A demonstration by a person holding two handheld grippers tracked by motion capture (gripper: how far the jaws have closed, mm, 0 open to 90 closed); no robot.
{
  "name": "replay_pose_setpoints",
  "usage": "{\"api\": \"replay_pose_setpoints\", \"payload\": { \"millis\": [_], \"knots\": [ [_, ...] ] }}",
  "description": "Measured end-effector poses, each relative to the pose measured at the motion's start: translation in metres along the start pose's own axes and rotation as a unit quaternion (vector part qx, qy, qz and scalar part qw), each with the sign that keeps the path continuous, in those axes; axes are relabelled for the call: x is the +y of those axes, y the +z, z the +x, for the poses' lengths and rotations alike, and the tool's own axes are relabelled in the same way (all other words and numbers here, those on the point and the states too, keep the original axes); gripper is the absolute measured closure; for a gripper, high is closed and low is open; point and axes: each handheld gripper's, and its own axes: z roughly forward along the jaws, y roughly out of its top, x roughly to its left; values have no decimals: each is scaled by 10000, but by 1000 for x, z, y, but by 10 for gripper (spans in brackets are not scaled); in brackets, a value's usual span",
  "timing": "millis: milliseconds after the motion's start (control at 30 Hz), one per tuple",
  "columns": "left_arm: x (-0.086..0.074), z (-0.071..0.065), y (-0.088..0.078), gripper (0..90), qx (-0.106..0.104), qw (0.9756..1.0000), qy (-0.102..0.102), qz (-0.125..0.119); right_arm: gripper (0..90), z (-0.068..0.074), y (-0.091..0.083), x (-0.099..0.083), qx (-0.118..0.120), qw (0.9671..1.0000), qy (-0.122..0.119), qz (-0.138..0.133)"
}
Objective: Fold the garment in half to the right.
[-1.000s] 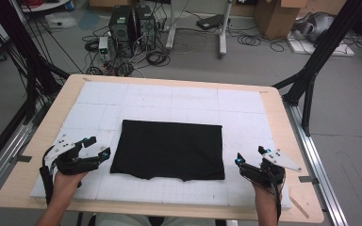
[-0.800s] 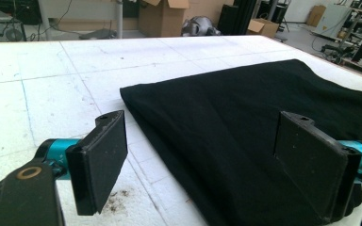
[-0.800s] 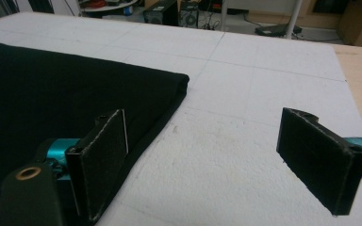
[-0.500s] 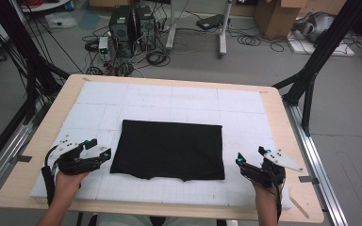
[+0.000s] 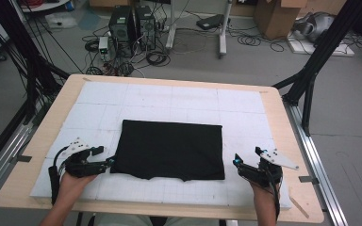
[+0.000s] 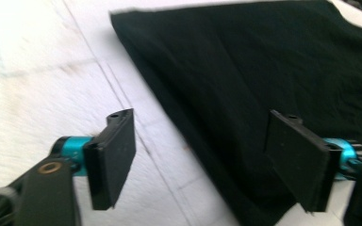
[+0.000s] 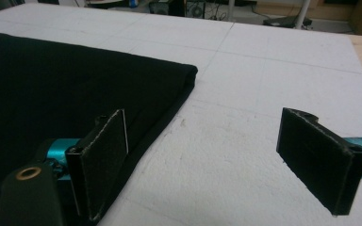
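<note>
Now at the cloth's near-left corner, left gripper closest.
Jaws wide but just been closing, straddling the black folded cloth edge, nothing pinched; long axis left-right, mid-table; right gripper agape just beside near-right corner.

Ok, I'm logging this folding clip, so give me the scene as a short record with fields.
garment: black folded cloth, flat on the white gridded mat
left gripper: at the cloth's near left corner, jaws open astride its edge and just been closing, no grip yet
right gripper: open, just off the cloth's near right corner
</note>
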Motion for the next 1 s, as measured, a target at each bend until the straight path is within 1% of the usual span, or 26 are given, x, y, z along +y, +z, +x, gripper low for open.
{"api": "replay_pose_setpoints", "payload": {
  "millis": [33, 67, 133, 200, 233, 267, 333, 367, 400, 500, 600, 633, 700, 767, 833, 933, 1000],
  "knots": [
    [0, -1, 2, 312, -7, 10000, -20, 66, 159, 0, 1, 0, 5, 10000, -1, 25],
    [0, -2, 3, 326, 30, 9999, 31, 139, 159, 0, 2, 0, 14, 10000, -23, 31],
    [1, -5, 5, 351, 70, 9996, 162, 242, 159, 1, 3, 0, 28, 10000, 18, 38],
    [1, -9, 7, 378, 119, 9988, 319, 340, 161, 2, 4, 0, 51, 10000, -14, 45],
    [1, -10, 8, 397, 100, 9983, 425, 380, 162, 3, 5, 0, 67, 10000, -25, 60],
    [1, -13, 9, 445, 67, 9977, 533, 421, 162, 4, 6, 0, 89, 9999, -32, 85],
    [1, -17, 12, 514, 92, 9956, 750, 560, 162, 7, 7, 0, 109, 9999, -55, 118],
    [1, -19, 13, 552, 101, 9941, 871, 636, 162, 7, 8, 0, 125, 9998, -54, 126],
    [1, -21, 14, 584, 101, 9939, 900, 629, 162, 8, 8, 0, 135, 9998, -87, 120],
    [1, -22, 14, 643, 44, 9939, 894, 639, 163, 11, 10, 1, 179, 9997, -109, 140],
    [1, -22, 15, 712, -15, 9947, 802, 647, 166, 14, 11, 4, 262, 9995, -141, 134],
    [1, -22, 15, 725, -32, 9947, 793, 651, 166, 14, 13, 5, 290, 9994, -166, 101],
    [1, -20, 15, 746, -82, 9954, 701, 645, 166, 19, 16, 8, 356, 9991, -219, 79],
    [1, -18, 15, 768, -150, 9964, 543, 637, 166, 25, 20, 13, 478, 9985, -252, 49],
    [1, -17, 15, 794, -171, 9970, 426, 619, 166, 33, 25, 20, 648, 9973, -344, 7],
    [1, -16, 15, 826, -161, 9977, 325, 580, 166, 48, 40, 32, 917, 9947, -471, 2],
    [1, -16, 15, 834, -166, 9977, 316, 569, 166, 59, 53, 41, 1047, 9929, -559, -23]
  ]
}}
